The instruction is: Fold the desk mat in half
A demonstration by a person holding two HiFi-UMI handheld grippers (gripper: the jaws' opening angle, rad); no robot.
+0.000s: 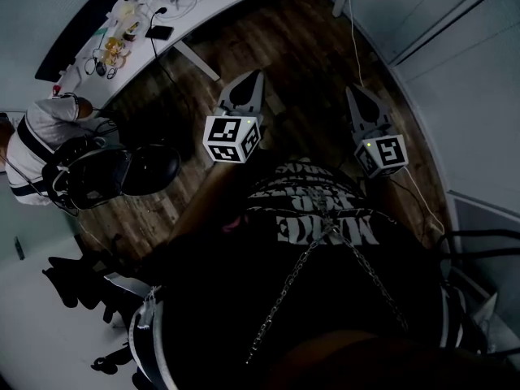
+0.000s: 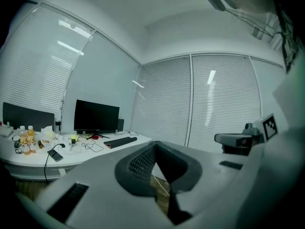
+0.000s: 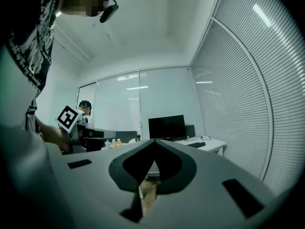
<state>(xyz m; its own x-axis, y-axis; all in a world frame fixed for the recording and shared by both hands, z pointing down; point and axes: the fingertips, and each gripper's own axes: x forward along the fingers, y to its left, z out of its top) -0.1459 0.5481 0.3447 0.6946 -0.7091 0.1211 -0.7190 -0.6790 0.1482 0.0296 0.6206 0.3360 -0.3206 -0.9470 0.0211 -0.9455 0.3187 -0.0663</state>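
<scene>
- A white bench carries a dark monitor, a black keyboard, bottles, a phone and loose cables.
- A seated person is beside a black office chair.
- Wooden floor.
- Closed window blinds.

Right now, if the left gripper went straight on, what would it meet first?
Nothing close: the left gripper aims past the right end of the white desk toward the blinds far ahead, though depth is unclear.
</scene>
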